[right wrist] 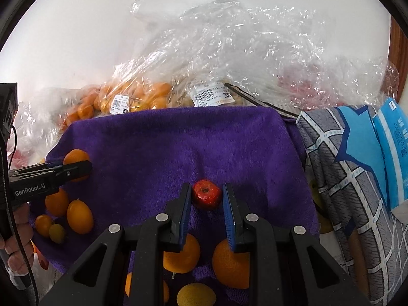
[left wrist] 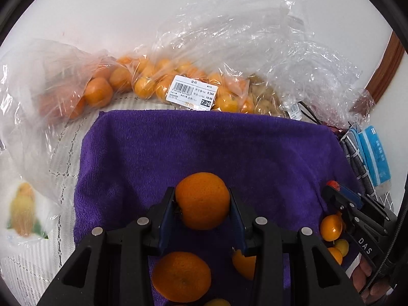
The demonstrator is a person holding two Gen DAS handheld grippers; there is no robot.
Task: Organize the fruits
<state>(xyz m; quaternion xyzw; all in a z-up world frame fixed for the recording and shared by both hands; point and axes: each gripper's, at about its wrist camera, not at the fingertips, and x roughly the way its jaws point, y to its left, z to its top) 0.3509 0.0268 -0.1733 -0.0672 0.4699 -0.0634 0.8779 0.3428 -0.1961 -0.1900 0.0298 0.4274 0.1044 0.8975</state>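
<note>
Gripping round dimpled orange (left wrist: 202, 200), seemingly.

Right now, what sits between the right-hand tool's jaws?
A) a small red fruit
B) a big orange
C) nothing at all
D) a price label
A: in the right wrist view a small red fruit lies on the purple towel between the right gripper's jaws, which stand apart and do not clearly touch it.
</note>
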